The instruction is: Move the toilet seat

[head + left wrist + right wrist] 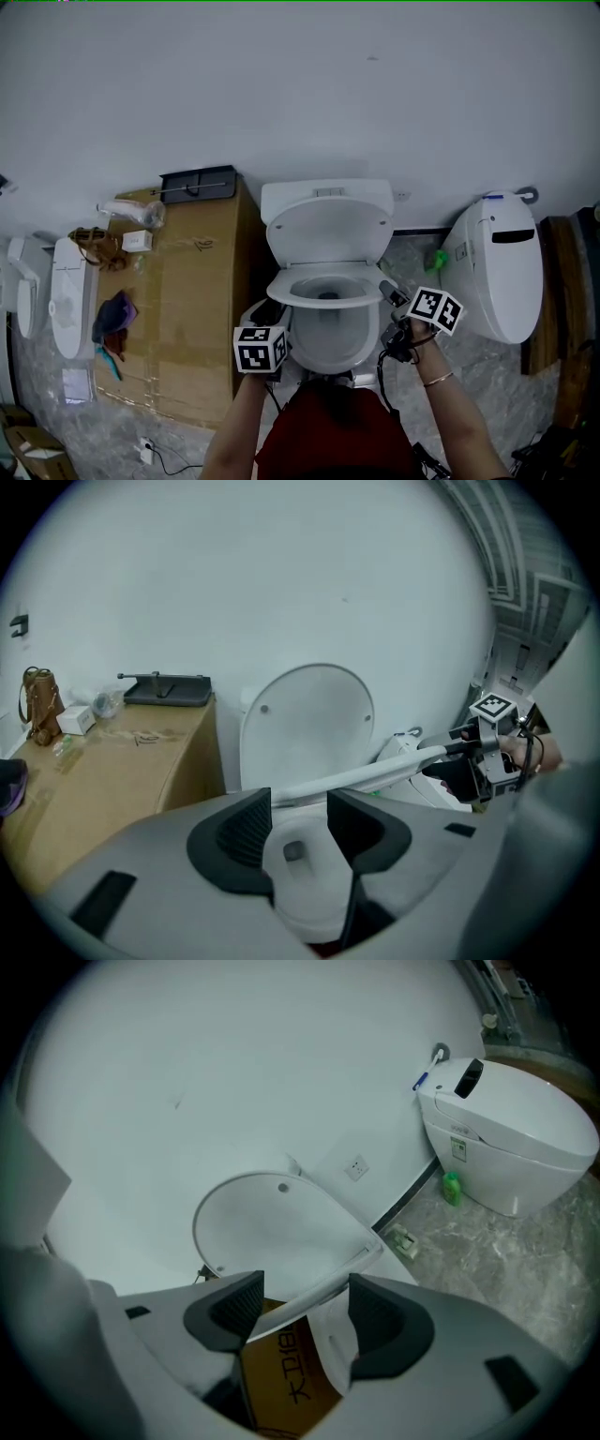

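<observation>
white wall (300, 84) fills the upper half of the frame. at lower centre, the toilet seat (375, 773) sits half raised, clear of the bowl (328, 349) and short of the upright lid (328, 225). your left gripper (300, 819) and right gripper (305, 1314) flank it. each has its jaws spread wide with the seat's rim crossing the gap, and no pad visibly presses on it. you look to be mid-swing. next, carry both grippers together along the hinge's arc, keep the rim level, and ease it to rest rather than letting it fall. a cardboard box (192, 300) stands at left and a second toilet (502, 272) at right.
</observation>
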Action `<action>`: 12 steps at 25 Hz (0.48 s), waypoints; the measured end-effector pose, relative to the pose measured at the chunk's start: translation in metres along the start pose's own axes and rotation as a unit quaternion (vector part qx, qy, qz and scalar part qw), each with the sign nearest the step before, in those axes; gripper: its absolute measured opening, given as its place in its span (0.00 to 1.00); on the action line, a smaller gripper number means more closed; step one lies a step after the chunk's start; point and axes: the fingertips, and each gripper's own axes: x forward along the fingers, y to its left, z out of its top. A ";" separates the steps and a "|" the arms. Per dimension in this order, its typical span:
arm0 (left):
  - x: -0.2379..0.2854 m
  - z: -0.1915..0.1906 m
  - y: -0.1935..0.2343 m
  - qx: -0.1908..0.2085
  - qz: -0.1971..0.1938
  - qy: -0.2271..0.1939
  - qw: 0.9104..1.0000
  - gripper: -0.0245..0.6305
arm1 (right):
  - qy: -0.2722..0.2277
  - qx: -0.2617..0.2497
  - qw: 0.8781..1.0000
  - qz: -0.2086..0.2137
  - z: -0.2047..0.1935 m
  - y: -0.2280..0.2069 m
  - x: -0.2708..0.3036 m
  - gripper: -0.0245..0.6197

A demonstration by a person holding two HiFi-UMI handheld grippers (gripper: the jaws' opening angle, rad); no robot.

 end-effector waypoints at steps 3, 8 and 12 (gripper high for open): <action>0.005 0.014 0.003 0.004 0.000 -0.007 1.000 0.35 | -0.021 0.023 0.999 0.019 0.012 0.007 0.001 0.46; 0.016 0.039 0.008 -0.003 0.000 -0.024 1.000 0.35 | -0.047 -0.019 0.998 0.040 0.035 0.016 -0.008 0.46; 0.027 0.059 0.013 -0.015 0.004 -0.036 0.999 0.35 | -0.066 -0.061 0.994 0.068 0.045 0.034 -0.017 0.44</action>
